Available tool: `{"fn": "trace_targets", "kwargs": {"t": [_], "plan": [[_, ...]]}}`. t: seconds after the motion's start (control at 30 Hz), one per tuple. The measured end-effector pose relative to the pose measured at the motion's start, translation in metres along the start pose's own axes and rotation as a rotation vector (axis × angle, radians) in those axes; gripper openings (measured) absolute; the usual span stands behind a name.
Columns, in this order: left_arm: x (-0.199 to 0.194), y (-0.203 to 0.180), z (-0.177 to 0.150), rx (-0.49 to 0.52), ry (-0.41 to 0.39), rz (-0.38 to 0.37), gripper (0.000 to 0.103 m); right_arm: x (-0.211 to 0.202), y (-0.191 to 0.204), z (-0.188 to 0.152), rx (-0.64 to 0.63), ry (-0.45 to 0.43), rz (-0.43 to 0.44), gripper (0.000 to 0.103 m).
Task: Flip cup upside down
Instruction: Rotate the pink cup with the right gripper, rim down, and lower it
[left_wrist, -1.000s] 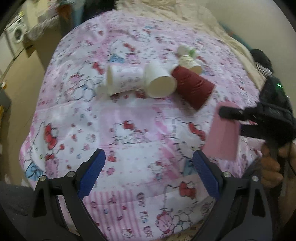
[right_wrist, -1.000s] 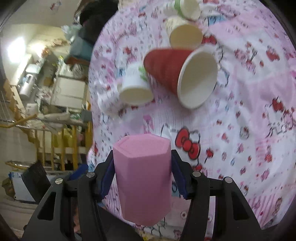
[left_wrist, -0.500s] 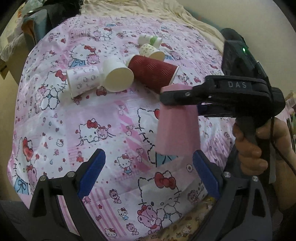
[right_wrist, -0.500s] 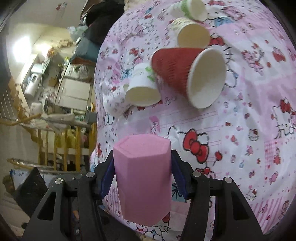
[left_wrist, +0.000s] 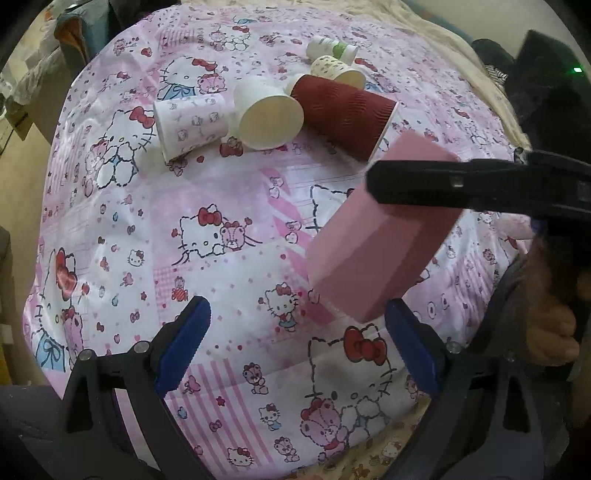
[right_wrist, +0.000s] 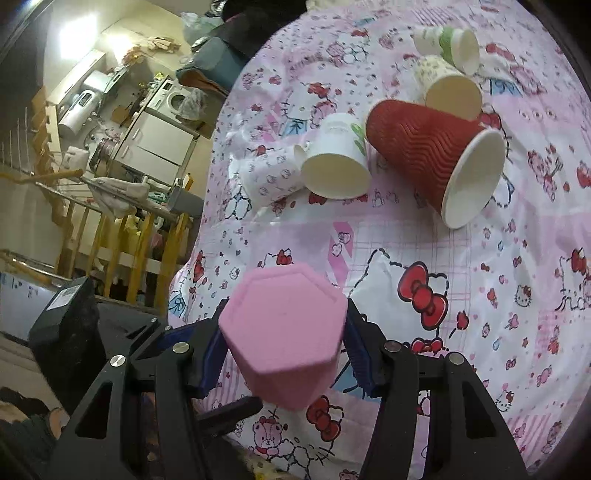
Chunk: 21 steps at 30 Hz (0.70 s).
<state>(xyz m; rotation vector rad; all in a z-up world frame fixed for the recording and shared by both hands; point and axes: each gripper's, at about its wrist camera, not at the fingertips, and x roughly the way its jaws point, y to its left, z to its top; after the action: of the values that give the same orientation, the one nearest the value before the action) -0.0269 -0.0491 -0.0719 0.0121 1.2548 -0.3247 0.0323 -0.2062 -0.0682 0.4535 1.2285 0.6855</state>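
A pink faceted cup (right_wrist: 284, 332) is clamped between the blue pads of my right gripper (right_wrist: 282, 350), with its closed hexagonal base facing the camera. In the left wrist view the same pink cup (left_wrist: 373, 251) hangs tilted above the patterned cloth, held by the black right gripper (left_wrist: 417, 182) reaching in from the right. My left gripper (left_wrist: 295, 343) is open and empty, low over the near part of the table, with the pink cup just beyond its right finger (left_wrist: 410, 347).
Several paper cups lie on their sides at the far end of the Hello Kitty tablecloth (left_wrist: 221, 229): a red ribbed cup (left_wrist: 343, 110), a plain white cup (left_wrist: 266, 114), a printed white cup (left_wrist: 188, 122) and two small ones behind. The table edge drops to a cluttered room on the left.
The right gripper has tilted the pink cup and brought it lower and closer in front of the left gripper. The left gripper stays open; its view shifted slightly.
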Motion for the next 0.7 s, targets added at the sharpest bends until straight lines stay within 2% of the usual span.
{"fn": "trace_targets", "kwargs": {"t": [0.27, 0.37, 0.4, 0.47, 0.57, 0.7], "plan": [[0.000, 0.005, 0.001, -0.024, 0.004, 0.018, 0.094, -0.012, 0.020, -0.005, -0.109, -0.023, -0.018, 0.059], [-0.007, 0.015, 0.001, -0.041, -0.025, 0.089, 0.094, -0.025, 0.021, 0.002, -0.125, -0.083, -0.103, 0.059], [-0.011, 0.022, 0.001, -0.060, -0.042, 0.141, 0.094, -0.035, 0.022, 0.007, -0.139, -0.116, -0.149, 0.059], [-0.016, 0.032, 0.001, -0.098, -0.058, 0.190, 0.094, -0.044, 0.025, 0.015, -0.160, -0.143, -0.211, 0.059], [-0.025, 0.050, 0.000, -0.171, -0.083, 0.200, 0.094, -0.047, 0.033, 0.029, -0.215, -0.146, -0.318, 0.059], [-0.036, 0.068, 0.001, -0.248, -0.113, 0.229, 0.094, -0.023, 0.044, 0.038, -0.294, -0.134, -0.394, 0.059]]}}
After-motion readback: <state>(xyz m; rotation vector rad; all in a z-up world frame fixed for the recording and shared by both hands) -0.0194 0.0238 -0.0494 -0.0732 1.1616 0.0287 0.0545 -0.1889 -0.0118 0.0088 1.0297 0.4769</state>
